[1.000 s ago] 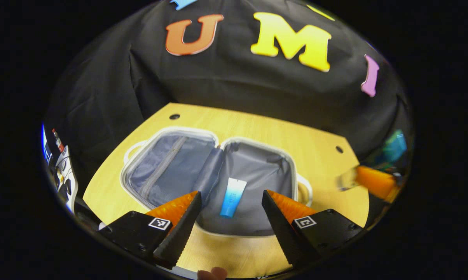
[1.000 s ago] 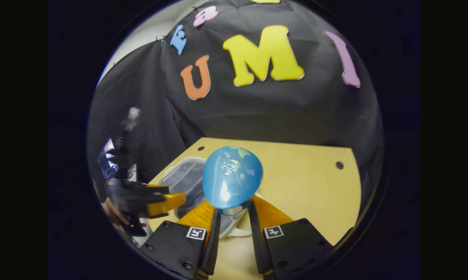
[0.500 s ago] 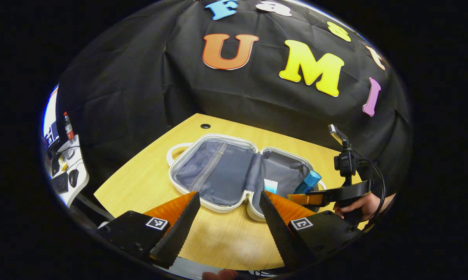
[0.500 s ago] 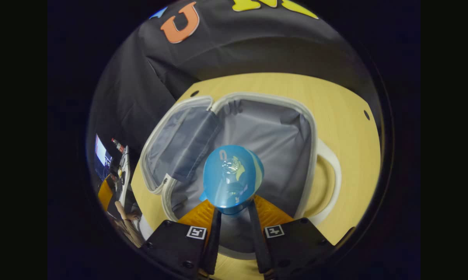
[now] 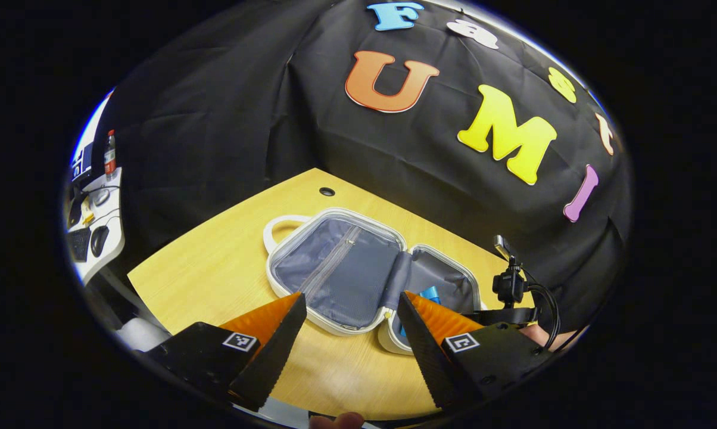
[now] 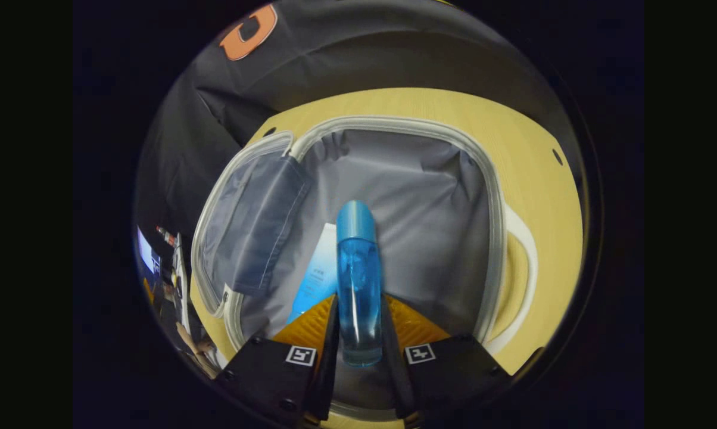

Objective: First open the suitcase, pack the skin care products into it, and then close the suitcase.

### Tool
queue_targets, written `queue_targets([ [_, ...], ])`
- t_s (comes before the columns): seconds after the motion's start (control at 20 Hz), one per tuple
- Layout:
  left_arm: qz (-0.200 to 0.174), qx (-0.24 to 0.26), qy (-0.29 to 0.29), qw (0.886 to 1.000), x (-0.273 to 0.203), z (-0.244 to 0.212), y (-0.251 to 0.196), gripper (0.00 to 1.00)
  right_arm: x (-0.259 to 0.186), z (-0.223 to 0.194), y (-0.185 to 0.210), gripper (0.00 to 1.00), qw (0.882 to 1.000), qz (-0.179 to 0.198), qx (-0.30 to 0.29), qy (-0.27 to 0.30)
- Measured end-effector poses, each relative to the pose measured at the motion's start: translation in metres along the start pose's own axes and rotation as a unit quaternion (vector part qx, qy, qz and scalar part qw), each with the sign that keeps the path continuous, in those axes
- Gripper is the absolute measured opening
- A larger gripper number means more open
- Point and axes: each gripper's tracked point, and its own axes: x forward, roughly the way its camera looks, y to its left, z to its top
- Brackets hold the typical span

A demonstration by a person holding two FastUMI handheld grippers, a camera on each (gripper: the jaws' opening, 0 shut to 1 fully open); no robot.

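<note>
The white suitcase (image 5: 299, 285) lies open on the wooden table (image 5: 215, 268), both grey-lined halves facing up. My left gripper (image 5: 351, 307) hovers open and empty above the table's near edge, in front of the suitcase. My right gripper (image 6: 358, 304) is low inside the right half and shut on a clear blue bottle (image 6: 357, 280), which points forward along the fingers with its blue cap farthest away. A white-and-blue tube (image 6: 315, 275) lies on the lining just left of the bottle. In the left gripper view the right gripper (image 5: 483, 314) reaches in from the right, the bottle (image 5: 430, 293) at its tip.
The suitcase's zipped lid pocket (image 5: 334, 271) is in the left half, and a handle loop (image 6: 522, 262) sticks out on the right side. A desk with a mouse and bottle (image 5: 93, 226) stands beyond the table's left edge. A hand (image 5: 543, 336) holds the right gripper.
The left gripper has drawn back and left, away from the suitcase. The right gripper has gone down into the right half, and the bottle has tipped from cap-up to lying forward beside the tube.
</note>
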Motion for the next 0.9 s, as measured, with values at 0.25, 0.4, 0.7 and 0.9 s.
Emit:
queue_targets([
  [0.25,0.003,-0.004,0.002,1.0,0.001,0.002,0.009,0.99,0.0,-0.004,-0.001,0.34,0.999,-0.023,-0.031,0.002],
  [0.4,-0.011,0.004,-0.005,1.0,0.004,0.009,0.007,0.99,-0.003,-0.006,-0.002,0.4,0.999,-0.03,-0.043,0.0],
  [0.7,-0.026,0.02,-0.039,0.999,0.009,0.033,0.02,0.99,-0.037,0.001,-0.01,0.58,0.995,-0.047,-0.084,-0.038],
  [0.9,-0.026,0.025,-0.043,0.998,0.019,0.046,0.052,0.98,-0.086,0.018,-0.011,0.69,0.978,-0.057,-0.173,-0.105],
])
